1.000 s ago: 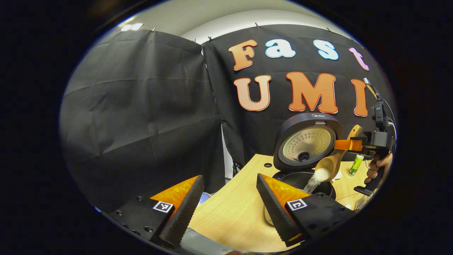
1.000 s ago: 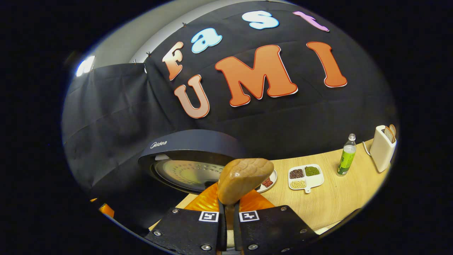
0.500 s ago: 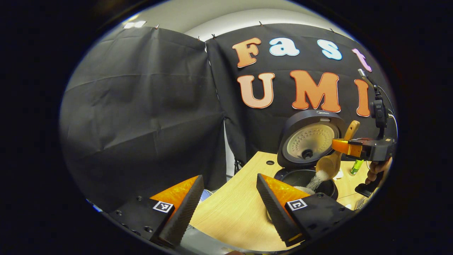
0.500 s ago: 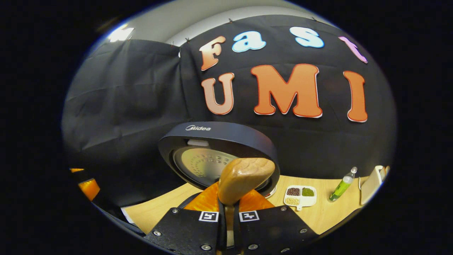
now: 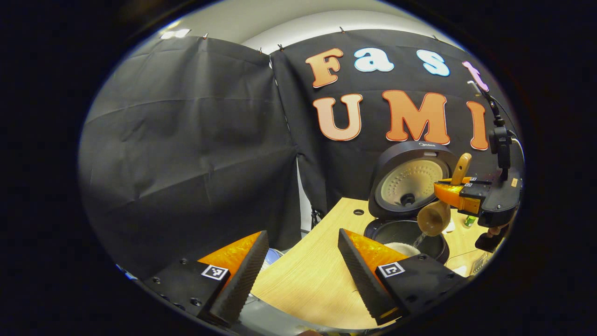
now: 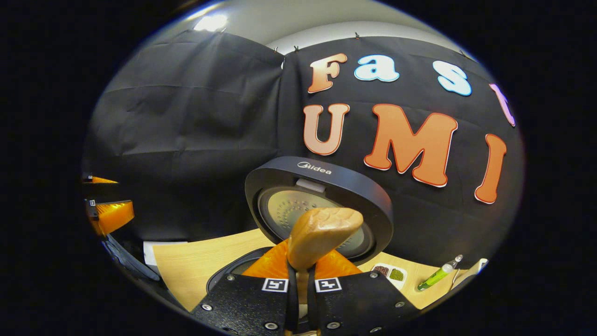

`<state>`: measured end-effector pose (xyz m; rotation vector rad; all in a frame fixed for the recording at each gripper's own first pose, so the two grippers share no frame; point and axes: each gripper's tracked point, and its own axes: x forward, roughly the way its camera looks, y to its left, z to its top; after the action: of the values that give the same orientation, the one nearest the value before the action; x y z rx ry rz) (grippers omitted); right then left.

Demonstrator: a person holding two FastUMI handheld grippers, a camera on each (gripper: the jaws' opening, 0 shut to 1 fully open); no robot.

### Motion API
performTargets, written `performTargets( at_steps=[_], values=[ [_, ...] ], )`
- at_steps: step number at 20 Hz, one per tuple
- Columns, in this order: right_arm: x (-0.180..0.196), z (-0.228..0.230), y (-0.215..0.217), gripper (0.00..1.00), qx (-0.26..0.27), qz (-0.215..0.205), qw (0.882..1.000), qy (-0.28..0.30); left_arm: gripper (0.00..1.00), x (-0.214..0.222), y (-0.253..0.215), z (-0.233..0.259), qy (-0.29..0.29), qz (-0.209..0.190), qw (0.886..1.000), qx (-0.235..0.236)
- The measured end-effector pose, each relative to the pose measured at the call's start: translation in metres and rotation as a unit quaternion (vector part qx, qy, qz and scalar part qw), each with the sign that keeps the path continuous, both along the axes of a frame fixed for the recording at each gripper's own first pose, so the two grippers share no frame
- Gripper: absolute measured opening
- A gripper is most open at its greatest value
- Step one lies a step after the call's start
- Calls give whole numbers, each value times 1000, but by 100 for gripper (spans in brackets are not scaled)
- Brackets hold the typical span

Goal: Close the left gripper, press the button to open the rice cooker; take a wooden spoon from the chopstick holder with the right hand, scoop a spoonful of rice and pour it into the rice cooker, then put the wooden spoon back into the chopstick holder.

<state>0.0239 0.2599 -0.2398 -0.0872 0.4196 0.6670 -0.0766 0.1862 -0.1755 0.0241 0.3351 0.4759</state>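
While the right gripper (image 5: 450, 193) pinches the wooden spoon (image 5: 436, 215) tipped over the rice cooker (image 5: 406, 235), pouring finishes; the left gripper (image 5: 303, 261) is spread; next, return it to the chopstick holder.

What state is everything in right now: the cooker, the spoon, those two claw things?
Rice cooker: open, white rice in its pot.
Lid: raised upright.
Wooden spoon: tipped over the pot, thin stream of rice falling.
Right gripper: shut on the spoon's handle.
Left gripper: open, holding nothing, above the table.
Green bottle: capped.
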Motion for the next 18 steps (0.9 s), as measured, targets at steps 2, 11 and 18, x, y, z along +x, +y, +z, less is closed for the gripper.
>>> performTargets(
  at_steps=[2, 11, 18],
  values=[
    [-4, 2, -4, 7, 36, -11, 999, 34, 94, 1, -3, 1, 0, -6, 1000, 0],
    [13, 12, -124, 7, 129, -150, 974, 114, 94, 31, -49, 0, 8, -58, 998, -20],
    [-4, -16, -245, 7, 106, -264, 950, 127, 94, 56, -92, 0, 16, -96, 994, -40]
  ],
)
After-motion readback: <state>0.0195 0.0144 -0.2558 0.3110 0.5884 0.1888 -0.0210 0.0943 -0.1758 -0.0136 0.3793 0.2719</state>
